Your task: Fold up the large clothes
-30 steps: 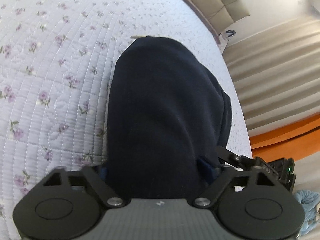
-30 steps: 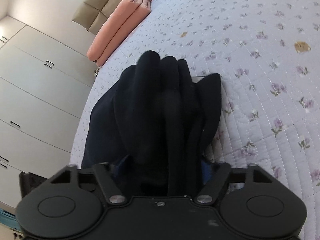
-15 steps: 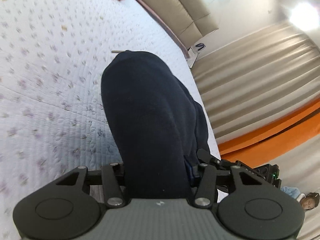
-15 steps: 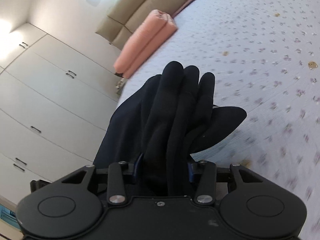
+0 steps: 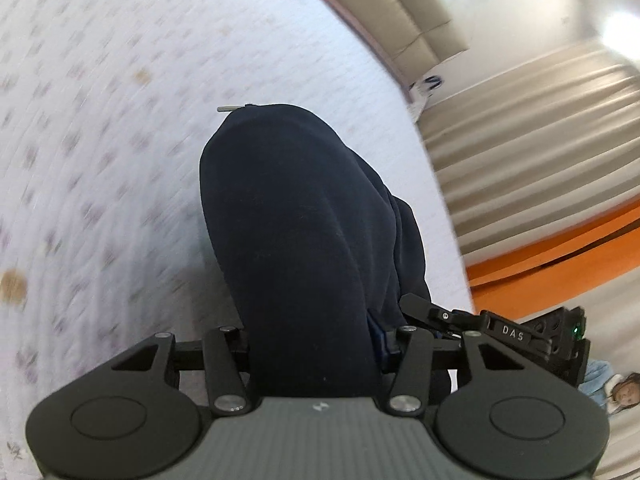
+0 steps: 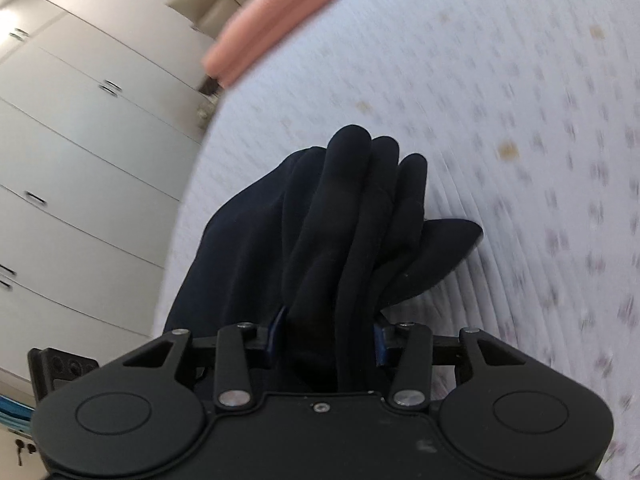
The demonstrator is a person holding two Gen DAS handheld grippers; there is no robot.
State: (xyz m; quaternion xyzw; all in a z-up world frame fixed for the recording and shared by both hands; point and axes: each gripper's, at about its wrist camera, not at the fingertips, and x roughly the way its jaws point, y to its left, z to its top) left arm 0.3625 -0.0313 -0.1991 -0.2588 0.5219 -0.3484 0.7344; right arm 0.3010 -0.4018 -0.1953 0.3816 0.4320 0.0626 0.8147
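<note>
Both claws are clamping bunched folds of the navy garment (image 5: 304,240), left gripper (image 5: 312,344) and right gripper (image 6: 326,336) carrying it above the floral quilt (image 5: 100,120), and that thick wad could be slipping free mid-swing, wrecking the fold.

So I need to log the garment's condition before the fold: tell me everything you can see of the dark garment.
The dark garment is navy, soft and thick like fleece or knit, unpatterned. It is bunched into rounded folds, several stacked layers showing in the right wrist view. The left gripper and right gripper each clamp a gathered handful, so it hangs lifted above the floral quilted bedspread. A small pale tab pokes out at its far edge.
</note>
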